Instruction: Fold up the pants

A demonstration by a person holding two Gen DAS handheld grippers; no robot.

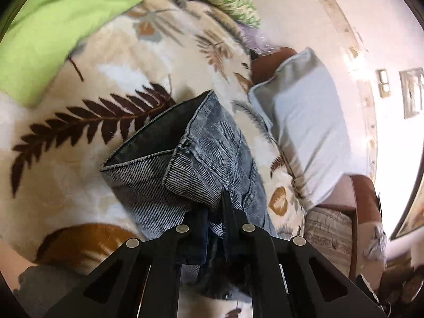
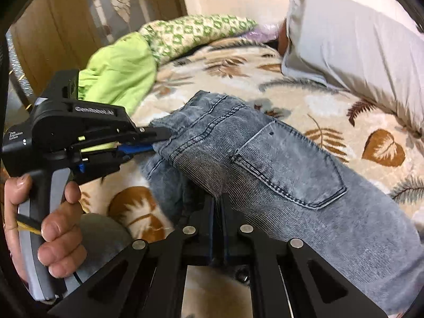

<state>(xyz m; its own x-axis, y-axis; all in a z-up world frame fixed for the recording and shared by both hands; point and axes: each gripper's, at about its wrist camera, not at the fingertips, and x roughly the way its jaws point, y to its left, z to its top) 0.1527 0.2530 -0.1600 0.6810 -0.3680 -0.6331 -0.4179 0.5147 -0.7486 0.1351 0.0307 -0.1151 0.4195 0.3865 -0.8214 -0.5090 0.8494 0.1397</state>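
Note:
Grey-blue washed jeans [image 2: 278, 164] lie on a leaf-patterned blanket [image 2: 331, 122], back pocket up. In the left wrist view the jeans [image 1: 212, 148] show an open dark waistband. My left gripper [image 1: 216, 206] is shut on the jeans' waistband edge; it also shows in the right wrist view [image 2: 159, 140], held by a hand, pinching the waistband's left corner. My right gripper [image 2: 218, 201] is shut on the jeans' near edge below the pocket, the denim bunched between its fingers.
A bright green cloth [image 2: 119, 71] and a green-patterned cover [image 2: 190, 31] lie at the bed's far side. A pale grey pillow [image 2: 357, 39] sits at the right, also in the left wrist view [image 1: 304, 122]. A wooden wall panel [image 2: 53, 26] stands behind.

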